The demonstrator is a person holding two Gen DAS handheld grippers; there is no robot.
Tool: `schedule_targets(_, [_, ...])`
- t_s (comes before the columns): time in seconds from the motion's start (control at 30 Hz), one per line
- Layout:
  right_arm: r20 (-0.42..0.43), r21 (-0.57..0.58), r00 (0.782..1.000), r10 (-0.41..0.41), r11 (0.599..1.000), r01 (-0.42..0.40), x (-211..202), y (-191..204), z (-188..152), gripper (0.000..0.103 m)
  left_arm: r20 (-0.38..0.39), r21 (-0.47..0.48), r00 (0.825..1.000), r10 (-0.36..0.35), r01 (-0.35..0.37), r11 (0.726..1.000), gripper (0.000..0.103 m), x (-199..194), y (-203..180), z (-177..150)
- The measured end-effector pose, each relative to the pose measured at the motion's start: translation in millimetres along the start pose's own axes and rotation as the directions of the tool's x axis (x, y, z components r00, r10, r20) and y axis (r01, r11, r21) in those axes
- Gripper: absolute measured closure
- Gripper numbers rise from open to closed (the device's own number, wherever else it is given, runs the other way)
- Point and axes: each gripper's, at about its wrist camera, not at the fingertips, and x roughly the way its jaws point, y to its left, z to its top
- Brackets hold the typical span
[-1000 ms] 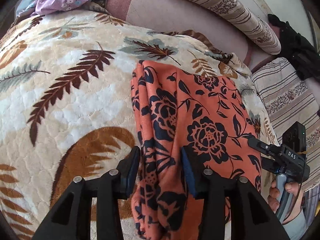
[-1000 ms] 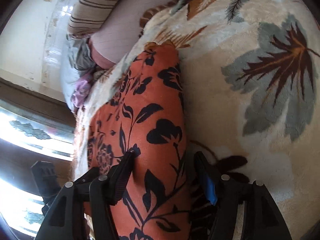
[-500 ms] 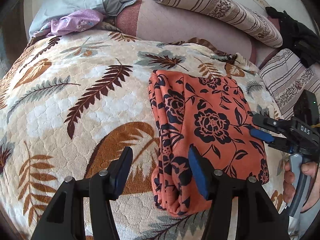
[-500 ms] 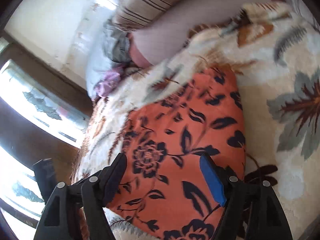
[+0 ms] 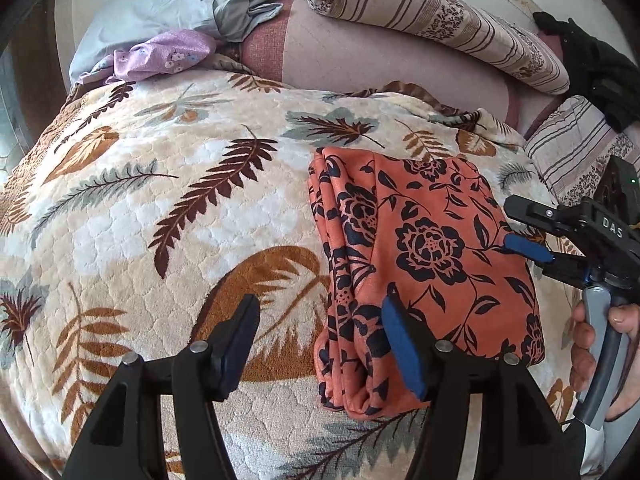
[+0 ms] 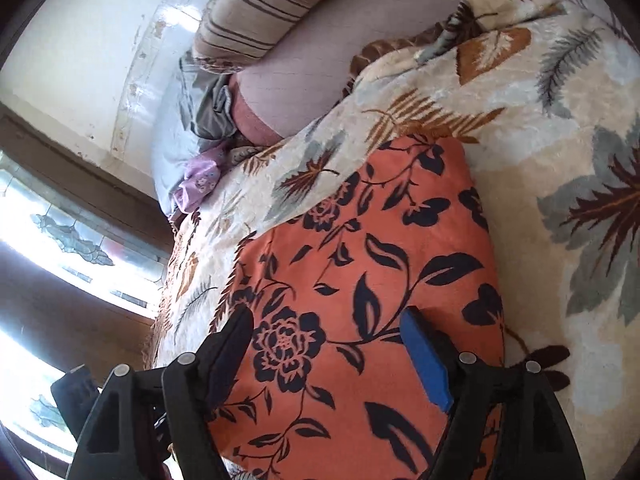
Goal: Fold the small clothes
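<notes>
An orange garment with dark blue flowers point(image 5: 424, 264) lies folded into a thick rectangle on the leaf-patterned blanket point(image 5: 160, 216). My left gripper point(image 5: 320, 340) is open and empty, raised above the blanket at the garment's near left corner. My right gripper point(image 5: 520, 224) shows in the left wrist view at the garment's right edge, open. In the right wrist view the garment point(image 6: 360, 280) fills the middle, and my right gripper point(image 6: 328, 348) hovers open and empty over it.
A striped bolster pillow point(image 5: 436, 20) and a pale blue pillow point(image 5: 168, 4) lie at the head of the bed. A lilac cloth point(image 5: 160, 56) sits by the blue pillow. Black fabric point(image 5: 592, 72) lies far right. A window point(image 6: 48, 272) is at the left.
Both grippers have let go of the garment's folds, opened wider and pulled back and up. The folded garment stays flat on the blanket.
</notes>
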Motion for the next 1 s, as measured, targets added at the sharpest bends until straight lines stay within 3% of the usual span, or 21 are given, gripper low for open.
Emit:
schedule_targets(0.07, [-0.003, -0.020, 1.000, -0.002, 1.000, 0.002, -2.9, 4.5, -6.7, 0.024, 0.011, -0.002, 1.000, 0.010, -0.010, 1.000, 0.031, -4.6, -0.9, -1.4])
schedule_targets(0.17, [-0.073, 0.019, 0.996, -0.041, 0.999, 0.042, 11.3, -12.1, -14.9, 0.020, 0.003, -0.021, 1.000, -0.001, 0.002, 1.000, 0.031, -13.1, -2.3, -5.4])
schedule_targets(0.3, [-0.004, 0.001, 1.000, -0.004, 1.000, 0.004, -19.2, 9.4, -19.2, 0.020, 0.025, -0.021, 1.000, 0.007, -0.007, 1.000, 0.029, -35.0, -2.5, -17.7])
schedule_targets(0.4, [0.057, -0.090, 0.998, -0.030, 0.995, 0.035, -51.9, 34.2, -39.9, 0.020, 0.045, -0.024, 0.998, 0.038, -0.037, 0.999, 0.024, -49.2, -4.0, -29.6])
schedule_targets(0.47, [0.046, -0.109, 0.996, -0.074, 0.991, 0.079, -65.0, 37.7, -62.7, 0.019, 0.051, -0.022, 0.997, 0.054, -0.053, 0.998, 0.023, -56.3, -6.5, -37.3])
schedule_targets(0.63, [0.031, -0.133, 0.975, -0.219, 0.966, 0.222, -91.1, 24.9, -127.3, 0.019, 0.072, -0.002, 0.993, 0.093, -0.093, 0.996, 0.023, -72.9, -18.7, -56.7])
schedule_targets(0.73, [0.022, -0.145, 0.963, -0.268, 0.952, 0.268, -102.6, 21.6, -156.0, 0.013, 0.096, 0.010, 0.988, 0.120, -0.121, 0.993, 0.019, -81.3, -26.7, -65.7])
schedule_targets(0.8, [0.026, -0.171, 0.952, -0.305, 0.937, 0.305, -107.5, 24.2, -167.5, 0.012, 0.102, 0.011, 0.987, 0.124, -0.125, 0.992, 0.014, -85.9, -30.8, -70.3])
schedule_targets(1.0, [0.080, -0.242, 0.914, -0.398, 0.881, 0.405, -117.2, 39.9, -176.5, 0.012, 0.111, 0.002, 0.984, 0.139, -0.140, 0.990, 0.014, -97.2, -35.9, -75.1])
